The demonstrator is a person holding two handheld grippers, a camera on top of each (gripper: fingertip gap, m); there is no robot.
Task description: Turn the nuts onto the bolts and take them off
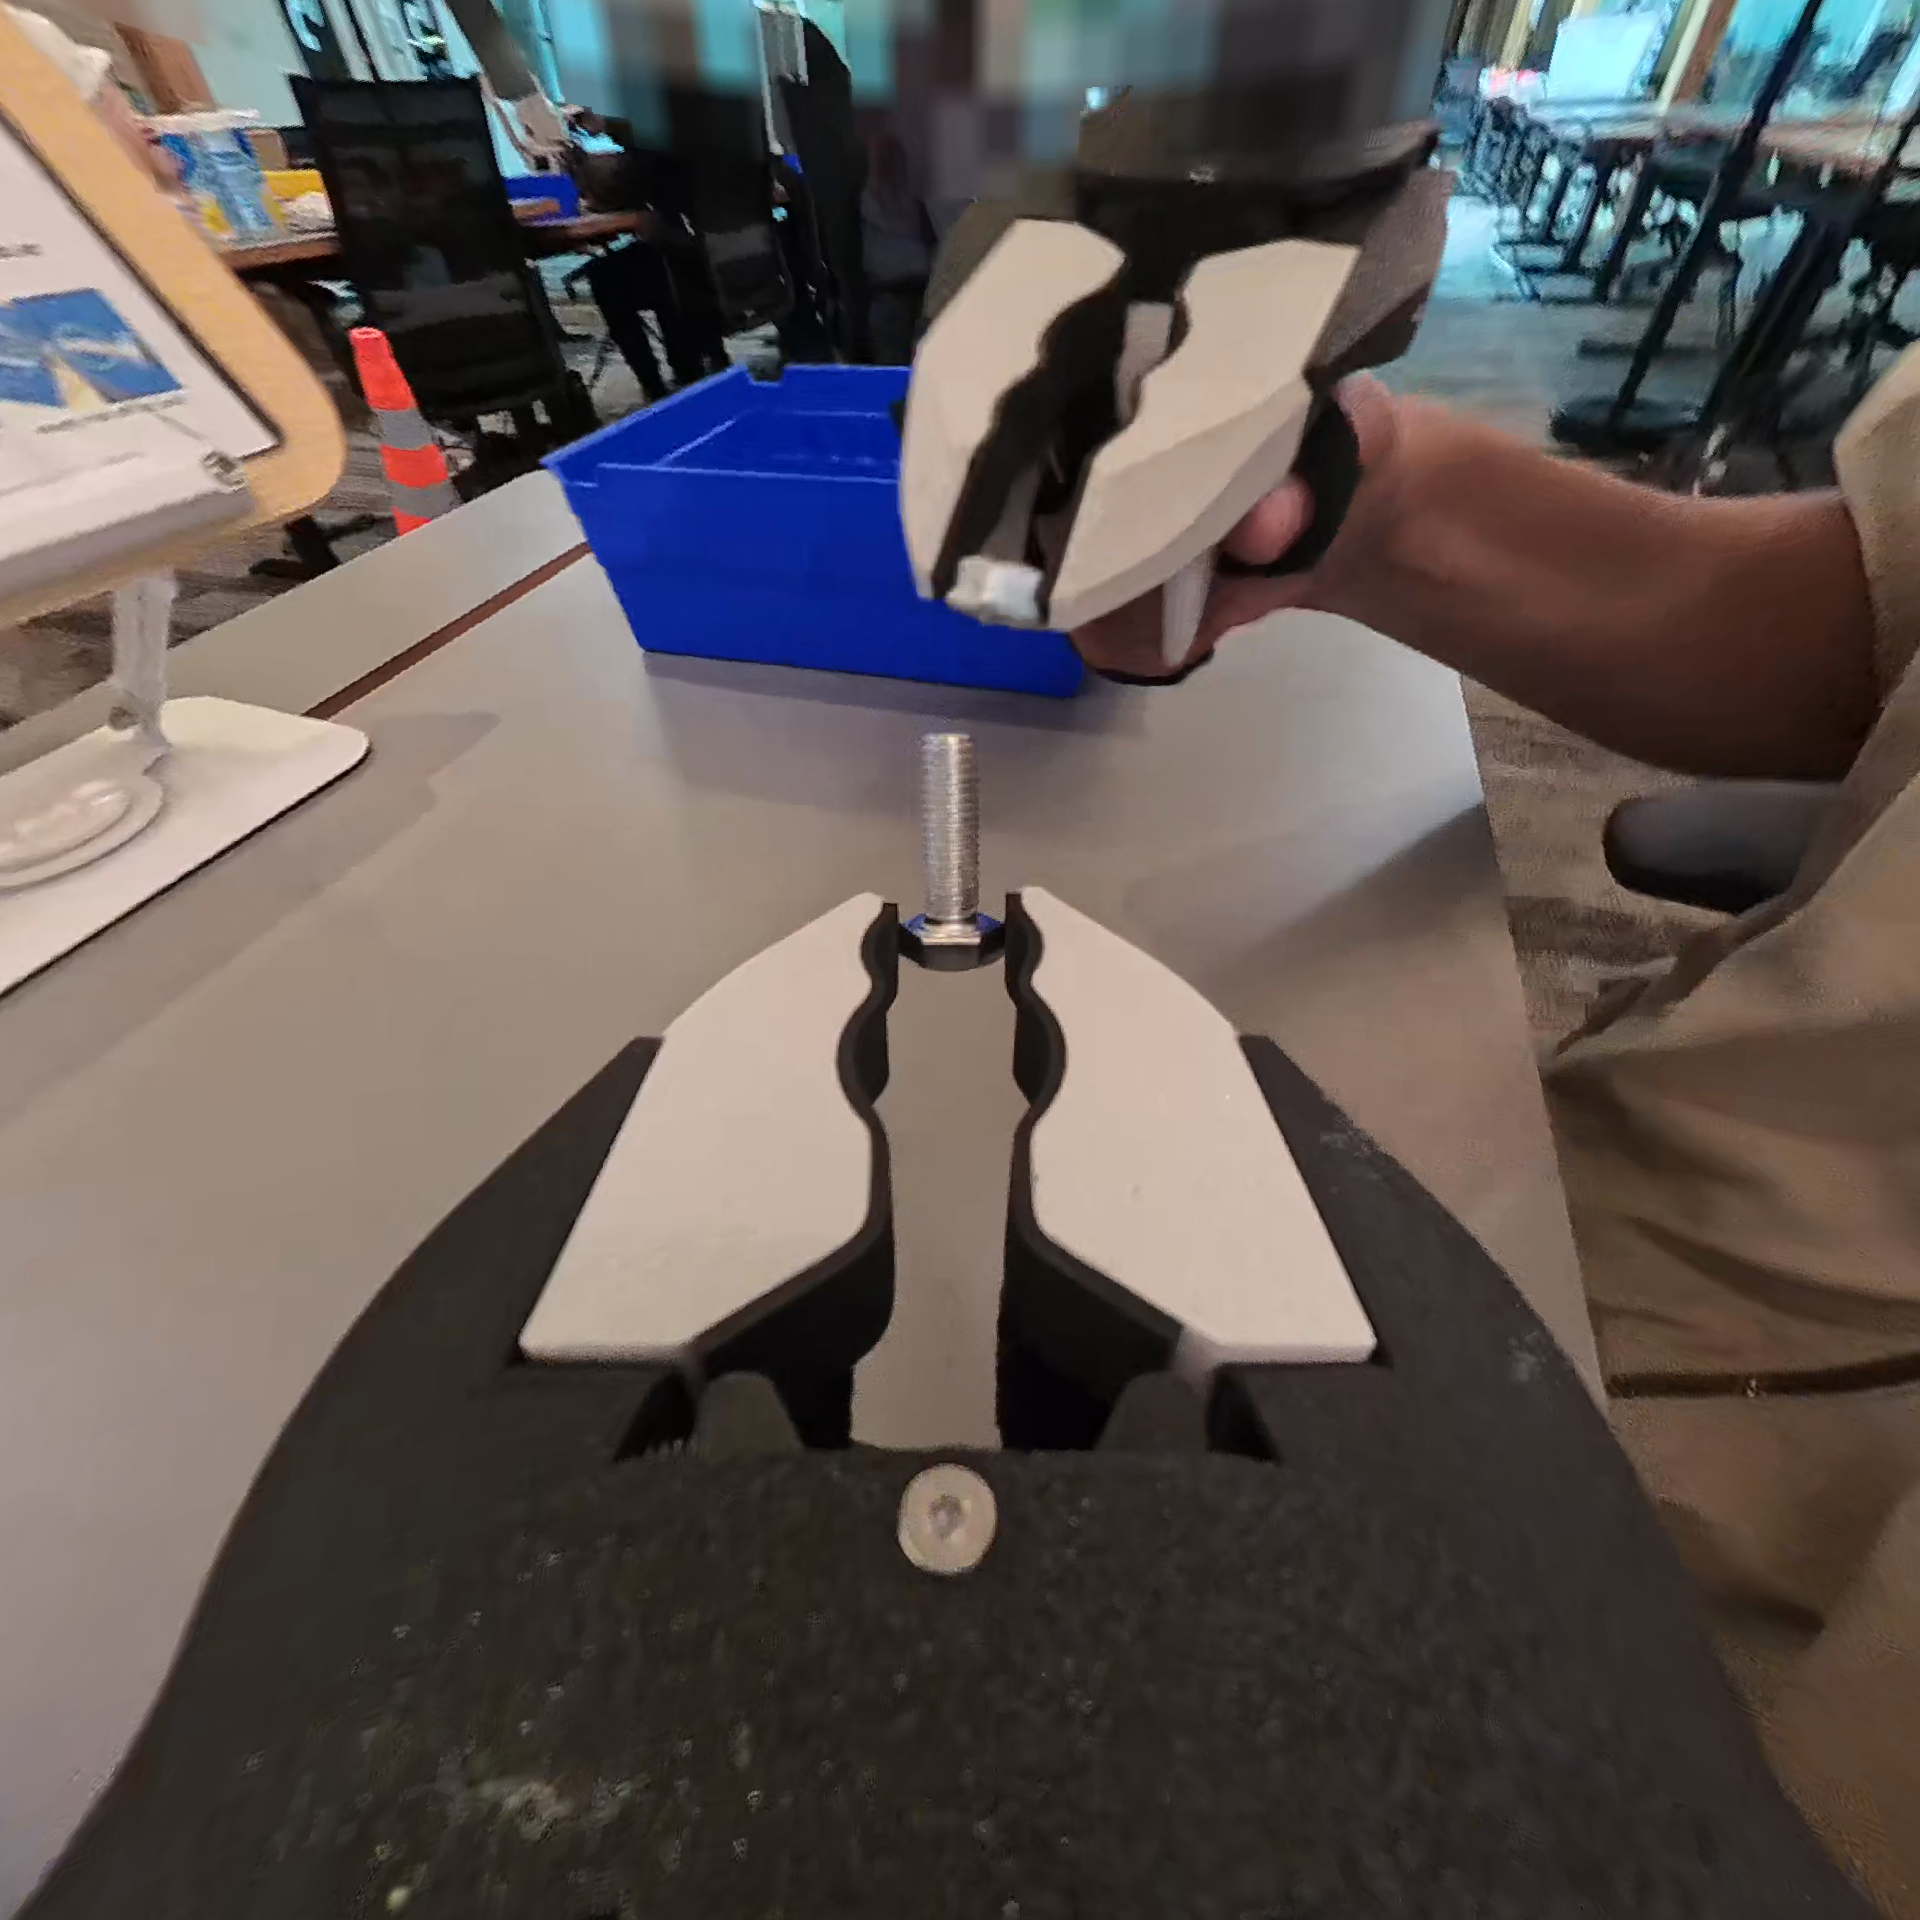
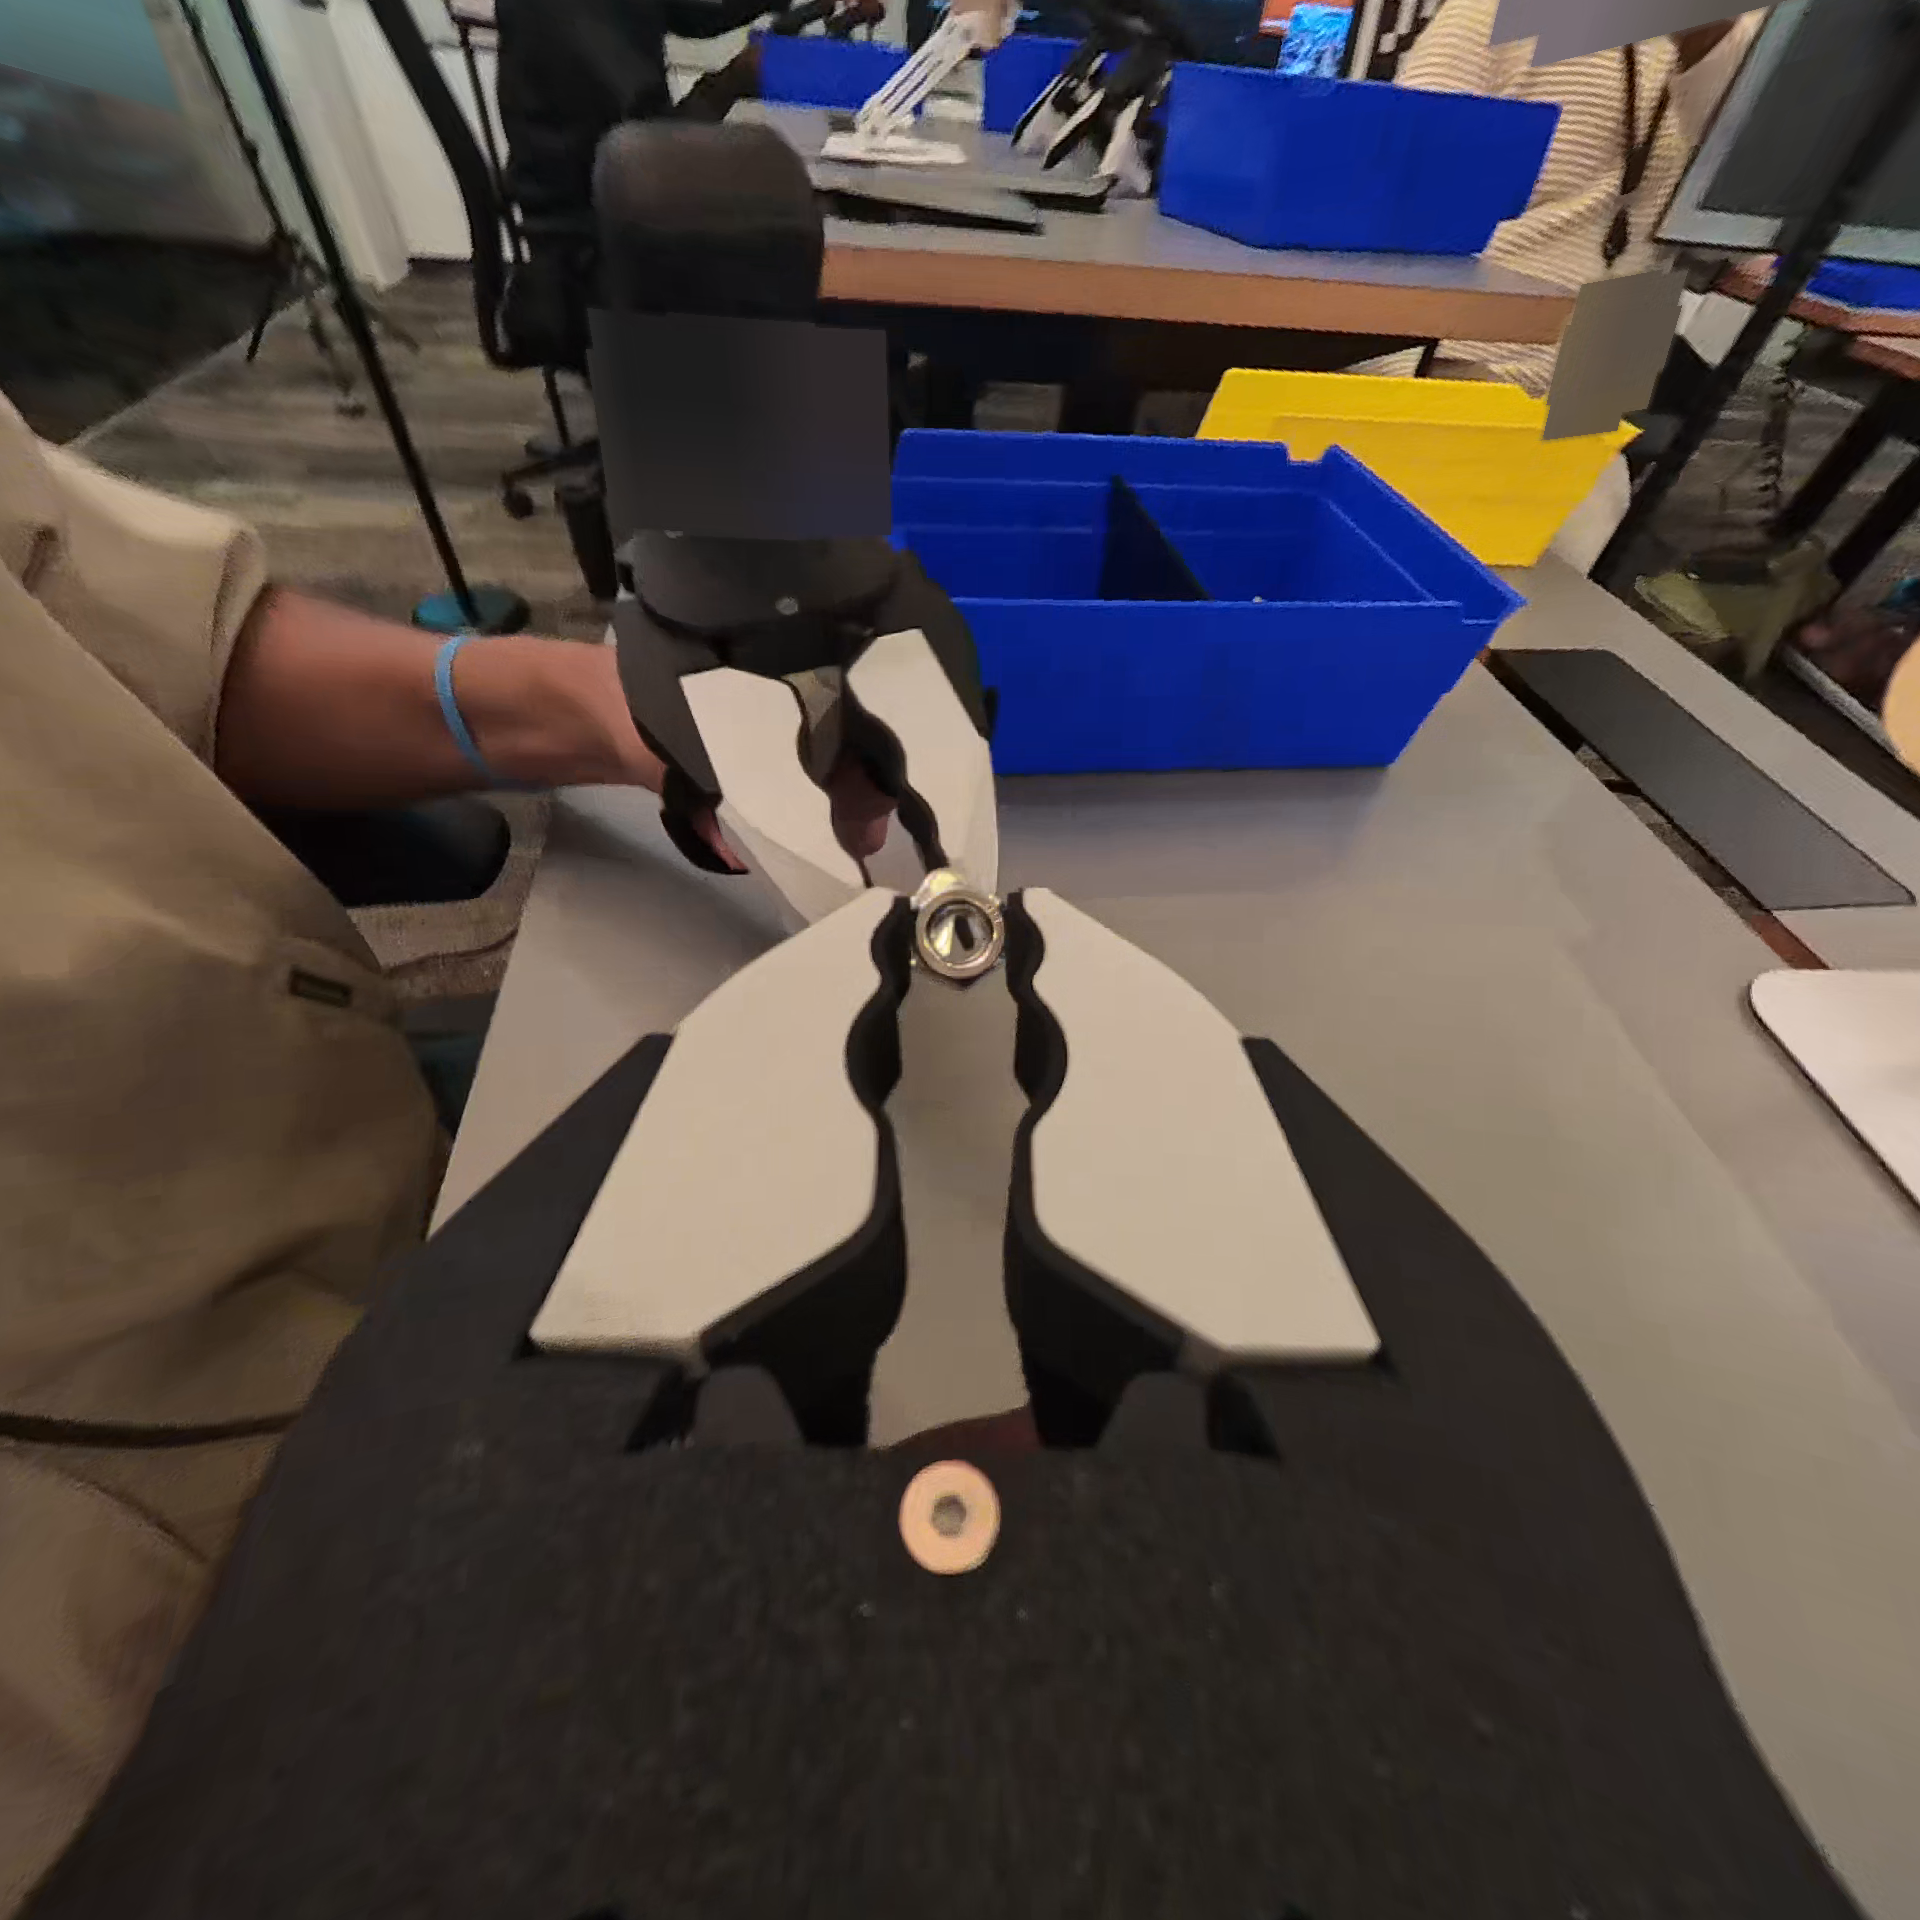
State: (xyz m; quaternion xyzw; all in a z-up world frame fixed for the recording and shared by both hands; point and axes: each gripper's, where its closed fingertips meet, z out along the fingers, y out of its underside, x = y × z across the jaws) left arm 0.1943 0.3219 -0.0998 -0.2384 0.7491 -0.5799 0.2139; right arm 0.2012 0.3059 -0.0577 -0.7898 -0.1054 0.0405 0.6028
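Fingers (image 1: 1132,1122) of your left gripper (image 1: 951,925) pinch one silver threaded bolt (image 1: 950,831) upright by its head; right gripper (image 2: 956,920) pinches one shiny nut (image 2: 956,935).

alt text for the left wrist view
The left gripper clamps a bolt by its head, threads upright over a grey table. Above, the right gripper holds a nut before a blue bin.

Grey table (image 1: 520,831) in an open workroom; black office chairs (image 1: 436,249), other desks (image 2: 1143,260), patterned carpet floor (image 2: 312,447), orange cone (image 1: 400,436) behind.
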